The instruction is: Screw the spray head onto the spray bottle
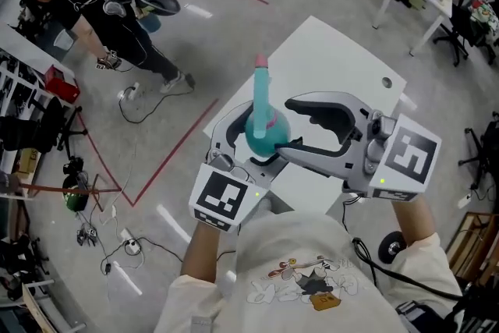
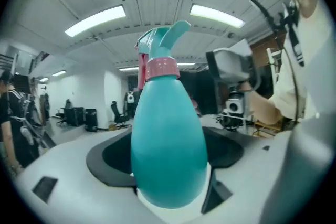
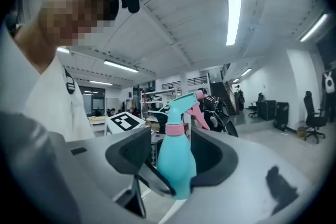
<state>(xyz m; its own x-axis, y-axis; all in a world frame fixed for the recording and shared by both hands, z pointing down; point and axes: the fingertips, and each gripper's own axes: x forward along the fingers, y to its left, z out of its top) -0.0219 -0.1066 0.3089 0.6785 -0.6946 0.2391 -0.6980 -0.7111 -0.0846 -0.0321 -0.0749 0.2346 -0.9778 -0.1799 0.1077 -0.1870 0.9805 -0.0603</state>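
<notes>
The left gripper point(image 1: 256, 143) clamps the teal bottle point(image 1: 267, 132) above the white table point(image 1: 335, 58). The spray head point(image 1: 262, 78) sits on the bottle's neck. The right gripper point(image 1: 284, 129) gapes around the bottle, seemingly without pressing on it.

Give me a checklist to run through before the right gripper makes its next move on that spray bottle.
1. Left gripper holds the spray bottle: ok, its jaws clamp the teal body.
2. Spray head sits on the neck, with the pink collar in place: ok.
3. Collar screwed fully tight: cannot tell.
4. Right gripper not clamping: ok, its jaws stand open with the bottle between them.
5. Right gripper's jaw tips clear of the bottle: cannot tell, one tip lies very close to the body.
6. Bottle upright: ok in both gripper views.
</notes>
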